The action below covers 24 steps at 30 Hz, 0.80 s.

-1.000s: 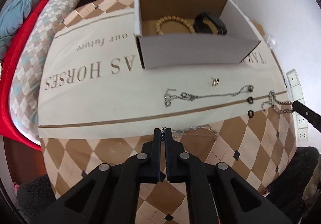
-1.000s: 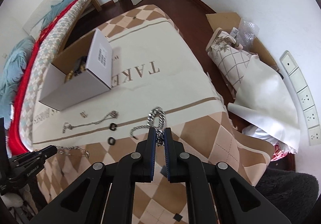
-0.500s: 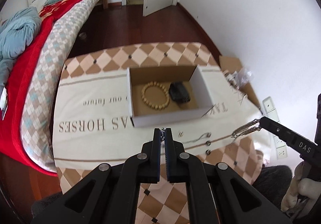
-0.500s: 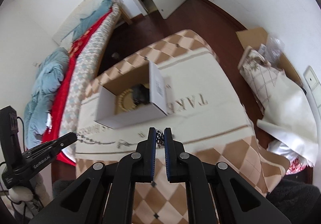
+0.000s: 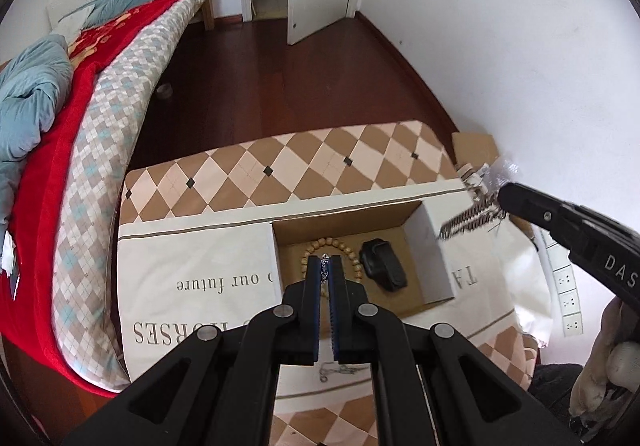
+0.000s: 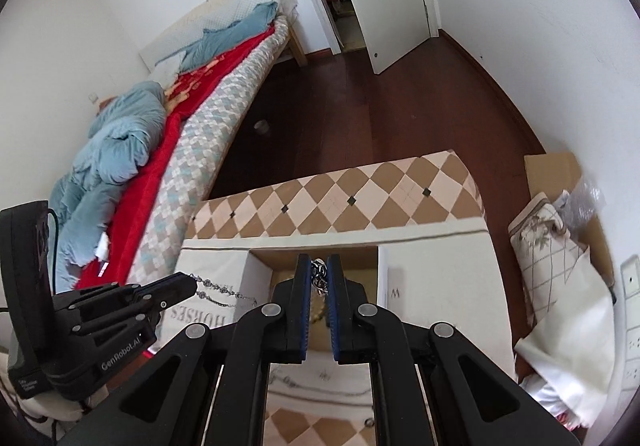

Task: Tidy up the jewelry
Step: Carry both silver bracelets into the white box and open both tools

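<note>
My left gripper (image 5: pixel 326 260) is shut on a thin silver chain (image 6: pixel 218 288), which hangs from its tip in the right wrist view. My right gripper (image 6: pixel 319 261) is shut on a thick silver chain (image 5: pixel 468 220), which trails from its tip (image 5: pixel 502 198) above the right wall of the open cardboard box (image 5: pixel 430 258). The box holds a wooden bead bracelet (image 5: pixel 352 252) and a black item (image 5: pixel 382 264). Both grippers hover high over the box.
The box sits on a low table with a cream cloth (image 5: pixel 192 258) over checkered cover (image 5: pixel 280 166). More chain (image 6: pixel 320 390) lies on the cloth near me. A bed (image 5: pixel 100 118) stands left; bags (image 6: pixel 560 274) and wall sockets (image 5: pixel 568 298) right.
Both grippers have lifted their chains off the cloth and risen well above the table, moving over the box. The table now looks much smaller and farther away.
</note>
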{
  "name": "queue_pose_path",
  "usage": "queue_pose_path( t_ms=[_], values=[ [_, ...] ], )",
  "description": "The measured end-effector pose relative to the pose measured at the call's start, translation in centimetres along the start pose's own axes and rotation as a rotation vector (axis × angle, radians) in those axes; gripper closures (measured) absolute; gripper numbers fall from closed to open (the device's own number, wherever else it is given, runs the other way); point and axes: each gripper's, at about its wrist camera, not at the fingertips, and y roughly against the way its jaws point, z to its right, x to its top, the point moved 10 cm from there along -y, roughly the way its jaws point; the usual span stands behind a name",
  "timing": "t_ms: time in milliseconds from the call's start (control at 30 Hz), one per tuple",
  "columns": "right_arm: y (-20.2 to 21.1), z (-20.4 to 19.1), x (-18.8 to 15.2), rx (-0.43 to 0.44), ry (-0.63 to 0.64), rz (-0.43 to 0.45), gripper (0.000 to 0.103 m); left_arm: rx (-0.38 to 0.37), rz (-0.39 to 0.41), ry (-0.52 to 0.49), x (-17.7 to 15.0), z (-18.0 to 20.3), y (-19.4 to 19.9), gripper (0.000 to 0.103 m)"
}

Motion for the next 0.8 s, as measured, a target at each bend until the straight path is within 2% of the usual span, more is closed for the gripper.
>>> queue_pose_path(
  t_ms=[167,367,600,633,700,733,767,800],
  values=[
    [-5.4,1.0,0.4,-0.053,0.012,-0.088,0.095,0.021,-0.087,0.004,-0.2,-1.4,-4.4,0.101],
    [-8.9,1.8,-0.8,-0.09,0.035,-0.17,0.095,0.0,-0.178,0.05,-1.4,-2.3,-7.2,0.097],
    [-8.2,2.1,-4.4,-0.097,0.045,-0.287,0.092,0.014,-0.15,0.086,-1.5,-2.8,-6.2,0.094],
    [-8.0,2.2,-4.7,-0.1,0.045,-0.293,0.087,0.026,-0.141,0.085,-1.5,-2.9,-5.9,0.094],
    [-7.3,2.6,-5.0,-0.119,0.046,-0.289,0.069,0.05,-0.119,0.076,-1.5,-3.0,-5.2,0.09],
    [-7.1,2.7,-4.9,-0.129,0.048,-0.284,0.056,0.061,-0.107,0.072,-1.4,-3.1,-5.0,0.087],
    [-6.8,3.0,-4.9,-0.144,0.05,-0.275,0.048,0.084,-0.09,0.068,-1.4,-3.2,-4.5,0.077],
    [-6.4,3.3,-4.8,-0.17,0.058,-0.258,0.047,0.109,-0.065,0.066,-1.4,-3.4,-4.0,0.059]
  ],
)
